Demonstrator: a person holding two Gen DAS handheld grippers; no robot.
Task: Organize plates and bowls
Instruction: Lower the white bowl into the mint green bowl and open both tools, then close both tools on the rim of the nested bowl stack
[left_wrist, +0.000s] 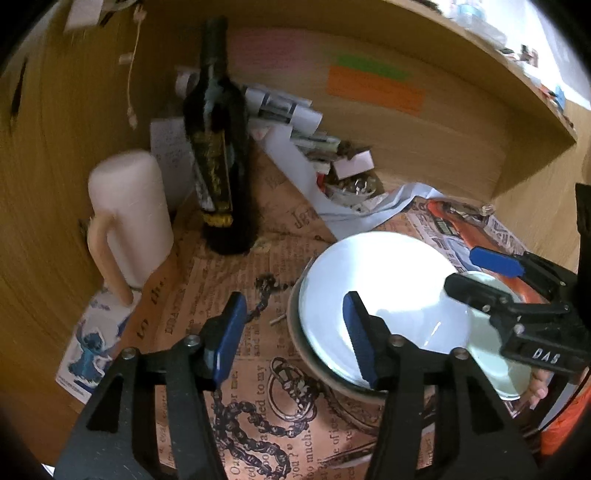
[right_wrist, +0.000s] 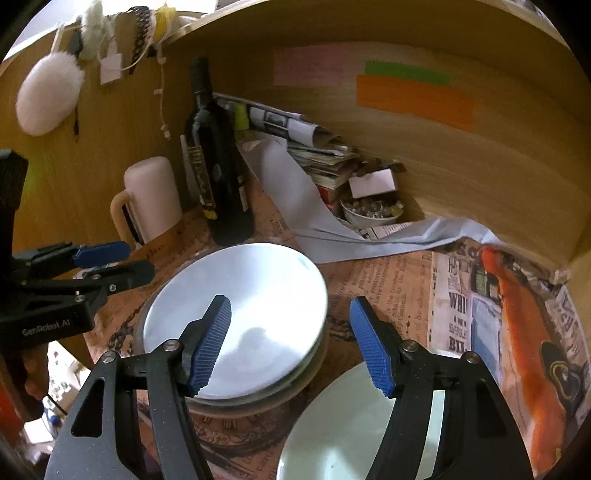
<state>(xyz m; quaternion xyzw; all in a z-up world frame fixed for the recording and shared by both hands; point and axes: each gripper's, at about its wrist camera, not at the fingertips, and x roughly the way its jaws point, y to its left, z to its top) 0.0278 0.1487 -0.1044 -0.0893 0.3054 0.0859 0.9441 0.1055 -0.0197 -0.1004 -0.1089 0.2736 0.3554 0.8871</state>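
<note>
A white plate lies on top of a beige bowl on the newsprint-covered desk. My left gripper is open at the plate's left edge, with one blue finger over the plate and the other outside the bowl; its pads press on nothing. At the opposite edge my right gripper is open the same way, astride the rim with its pads apart from it. A pale green plate lies flat near the front, under the right gripper.
A dark wine bottle and a white mug stand at the back left. Stacked papers and a small bowl of beads crowd the back by the wooden wall. An orange printed sheet lies at the right.
</note>
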